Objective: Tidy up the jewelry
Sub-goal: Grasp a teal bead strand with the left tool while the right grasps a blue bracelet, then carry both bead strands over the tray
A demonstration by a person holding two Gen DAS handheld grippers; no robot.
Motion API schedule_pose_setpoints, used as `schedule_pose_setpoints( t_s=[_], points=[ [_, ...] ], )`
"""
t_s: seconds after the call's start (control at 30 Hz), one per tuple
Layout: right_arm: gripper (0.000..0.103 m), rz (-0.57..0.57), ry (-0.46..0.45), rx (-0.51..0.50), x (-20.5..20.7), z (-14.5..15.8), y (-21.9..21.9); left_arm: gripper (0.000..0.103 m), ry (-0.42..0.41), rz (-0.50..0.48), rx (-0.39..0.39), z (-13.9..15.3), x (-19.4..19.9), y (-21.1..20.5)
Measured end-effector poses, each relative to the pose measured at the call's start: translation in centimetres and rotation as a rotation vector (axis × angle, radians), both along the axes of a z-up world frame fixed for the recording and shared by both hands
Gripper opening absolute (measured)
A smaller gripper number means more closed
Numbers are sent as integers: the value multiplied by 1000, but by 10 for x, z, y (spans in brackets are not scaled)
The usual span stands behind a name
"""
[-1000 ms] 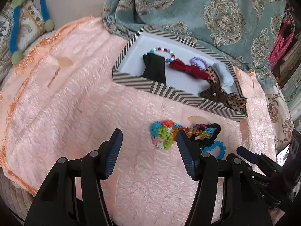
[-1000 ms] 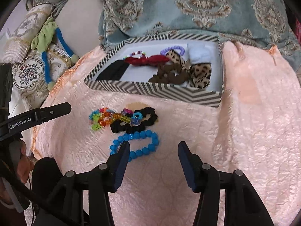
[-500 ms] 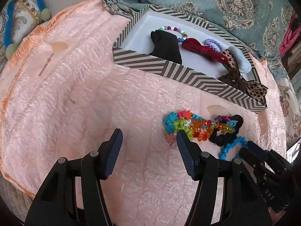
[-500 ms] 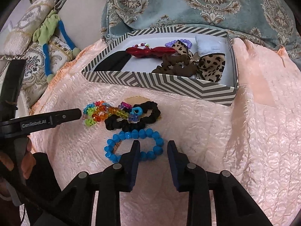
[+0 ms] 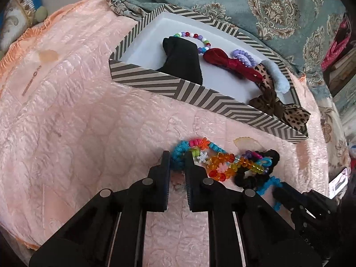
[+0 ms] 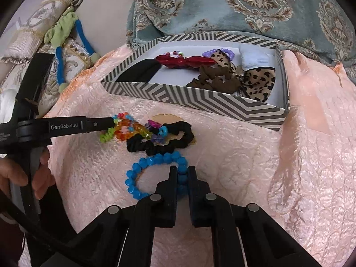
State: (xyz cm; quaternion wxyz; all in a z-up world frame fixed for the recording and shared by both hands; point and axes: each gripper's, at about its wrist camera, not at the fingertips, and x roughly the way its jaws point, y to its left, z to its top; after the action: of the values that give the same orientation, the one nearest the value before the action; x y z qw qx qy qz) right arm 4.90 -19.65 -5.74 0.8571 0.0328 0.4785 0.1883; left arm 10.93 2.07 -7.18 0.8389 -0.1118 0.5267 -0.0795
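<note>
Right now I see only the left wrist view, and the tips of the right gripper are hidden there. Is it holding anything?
Observer: Yes. In the right wrist view the right gripper is shut on the blue bead bracelet; its jaws have just been closing.
Operator: Is the bracelet lifted already?
Observer: It seems not. Its loop appears to lie flat on the pink cover.
Operator: What is behind my own tool?
Observer: The left gripper, whose jaws have also just been closing on the colourful bracelet, has a hand around its handle.
</note>
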Motion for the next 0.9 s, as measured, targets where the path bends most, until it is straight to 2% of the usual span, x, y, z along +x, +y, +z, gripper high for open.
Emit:
schedule_pose_setpoints(
  t_s=[0.27, 0.6, 0.9],
  points=[
    [8, -6, -52, 81, -10, 32, -11, 11, -70, 31, -35, 33, -20, 21],
    [8, -23, -126, 127, -23, 74, -22, 11, -166, 38, -58, 80, -36, 34],
    [8, -29, -177, 139, -25, 100, -26, 11, -245, 32, -31, 117, -40, 29]
  ],
)
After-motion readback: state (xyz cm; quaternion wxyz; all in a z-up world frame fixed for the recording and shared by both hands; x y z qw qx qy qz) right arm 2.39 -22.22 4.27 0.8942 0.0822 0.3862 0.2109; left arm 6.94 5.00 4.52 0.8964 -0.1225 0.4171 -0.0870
